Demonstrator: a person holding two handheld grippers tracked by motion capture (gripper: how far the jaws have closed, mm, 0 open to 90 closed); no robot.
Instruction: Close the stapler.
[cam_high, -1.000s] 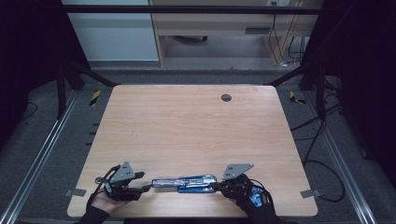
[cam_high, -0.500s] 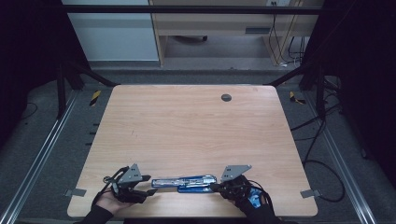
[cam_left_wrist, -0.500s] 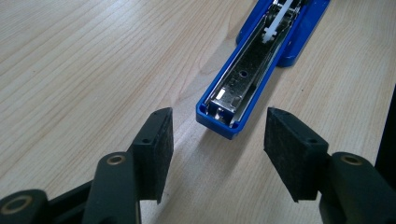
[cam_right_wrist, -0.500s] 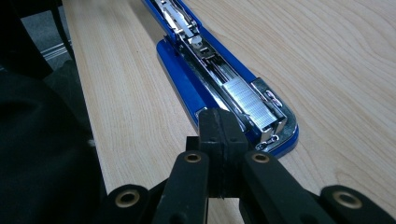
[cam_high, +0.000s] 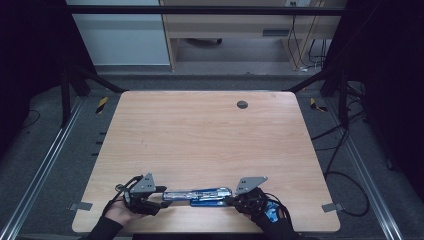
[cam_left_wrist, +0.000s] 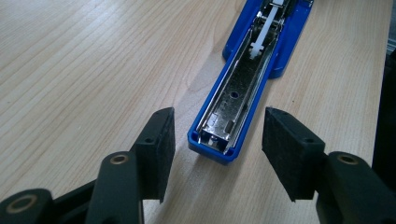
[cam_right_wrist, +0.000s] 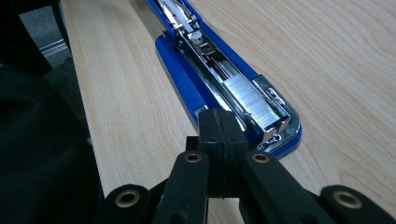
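Looks like a lab or test room: bare wooden table (cam_high: 210, 135) mid-frame inside a metal rail frame (cam_high: 47, 165), cables (cam_high: 345, 150) trailing on grey carpet at right, hazard tape (cam_high: 101, 104) at upper left, desk (cam_high: 225, 30) along the top.

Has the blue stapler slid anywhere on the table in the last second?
No. The blue stapler lies open flat near the table's front edge, the same way off the dark round hole as before.

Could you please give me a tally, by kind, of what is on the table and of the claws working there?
Blue stapler, swung open flat: 1
Block of staples in its tray: 1
Claws, left claw and right claw: 2
Round dark cap at the far side of the table: 1
Total: 5
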